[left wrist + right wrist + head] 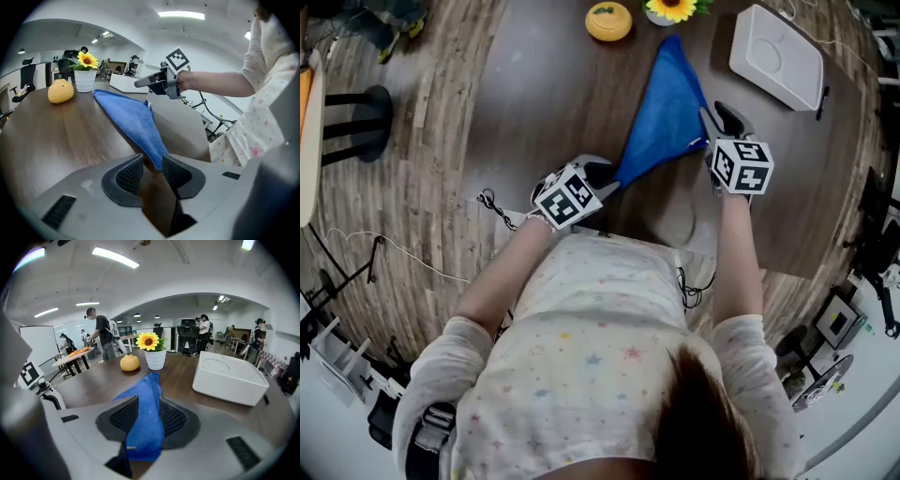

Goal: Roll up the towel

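Observation:
A blue towel point(667, 112) stretches over the dark table point(562, 94), its far end near the flower pot and its near edge lifted. My left gripper point(605, 173) is shut on the towel's near left corner point(157, 157). My right gripper point(712, 131) is shut on the near right corner, and the cloth point(145, 420) hangs down between its pads. In the left gripper view the towel point(129, 117) runs from my jaws towards the right gripper point(143, 82), which is held above the table.
An orange fruit-shaped object point(608, 21) and a white pot with a sunflower point(670, 9) stand at the table's far edge. A white box point(775, 56) lies at the far right. The table's near edge point(741, 258) is just in front of the person's body.

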Demonstrator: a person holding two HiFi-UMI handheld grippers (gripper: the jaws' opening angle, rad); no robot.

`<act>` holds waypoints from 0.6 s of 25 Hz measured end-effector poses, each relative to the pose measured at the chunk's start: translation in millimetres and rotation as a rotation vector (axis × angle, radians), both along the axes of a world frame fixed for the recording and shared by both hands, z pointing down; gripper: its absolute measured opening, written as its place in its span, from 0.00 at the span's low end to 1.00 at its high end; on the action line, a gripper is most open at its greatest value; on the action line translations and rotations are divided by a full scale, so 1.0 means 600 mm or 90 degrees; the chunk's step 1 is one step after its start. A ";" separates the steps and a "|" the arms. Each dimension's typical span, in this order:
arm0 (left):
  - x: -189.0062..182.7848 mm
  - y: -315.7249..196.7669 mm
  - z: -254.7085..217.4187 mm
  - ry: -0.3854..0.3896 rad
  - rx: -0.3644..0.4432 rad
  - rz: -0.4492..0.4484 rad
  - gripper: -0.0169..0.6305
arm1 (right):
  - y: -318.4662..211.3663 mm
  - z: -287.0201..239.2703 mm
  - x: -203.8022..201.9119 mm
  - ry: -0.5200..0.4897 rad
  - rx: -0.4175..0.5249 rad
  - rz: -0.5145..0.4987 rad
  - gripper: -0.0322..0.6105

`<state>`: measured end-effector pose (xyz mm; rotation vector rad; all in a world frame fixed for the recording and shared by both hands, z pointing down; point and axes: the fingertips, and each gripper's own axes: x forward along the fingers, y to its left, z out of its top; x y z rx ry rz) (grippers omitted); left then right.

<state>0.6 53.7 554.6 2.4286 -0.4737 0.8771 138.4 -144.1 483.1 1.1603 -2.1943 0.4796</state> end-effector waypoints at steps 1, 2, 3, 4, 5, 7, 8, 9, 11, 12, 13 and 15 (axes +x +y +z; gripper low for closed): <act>0.003 -0.001 0.000 0.001 0.006 0.004 0.22 | 0.017 0.001 0.008 -0.007 -0.006 0.011 0.26; 0.005 -0.001 -0.001 0.002 0.012 0.008 0.22 | 0.035 0.002 0.012 -0.015 -0.011 0.019 0.26; 0.007 0.000 0.000 0.003 0.015 0.012 0.22 | 0.054 0.004 0.013 -0.027 -0.017 0.024 0.26; 0.008 0.002 0.001 0.004 0.017 0.018 0.22 | 0.074 0.006 0.010 -0.042 -0.024 0.027 0.26; 0.010 0.004 0.002 0.004 0.018 0.023 0.22 | 0.095 0.009 0.004 -0.059 -0.032 0.027 0.25; 0.013 0.009 0.006 0.002 0.018 0.035 0.22 | 0.136 0.021 -0.016 -0.084 -0.052 0.019 0.25; 0.015 0.012 0.006 0.001 0.017 0.041 0.22 | 0.155 0.027 -0.028 -0.090 -0.062 0.011 0.25; 0.017 0.016 0.006 -0.001 0.016 0.049 0.22 | 0.174 0.033 -0.041 -0.095 -0.072 0.001 0.25; 0.022 0.024 0.007 -0.010 0.020 0.067 0.22 | 0.208 0.043 -0.067 -0.109 -0.093 -0.026 0.25; 0.024 0.028 0.008 -0.015 0.025 0.075 0.22 | 0.224 0.047 -0.082 -0.120 -0.105 -0.042 0.25; 0.024 0.031 0.009 -0.020 0.029 0.080 0.22 | 0.240 0.050 -0.097 -0.135 -0.118 -0.060 0.25; 0.019 0.037 0.012 -0.026 0.033 0.082 0.22 | 0.269 0.053 -0.132 -0.168 -0.145 -0.103 0.24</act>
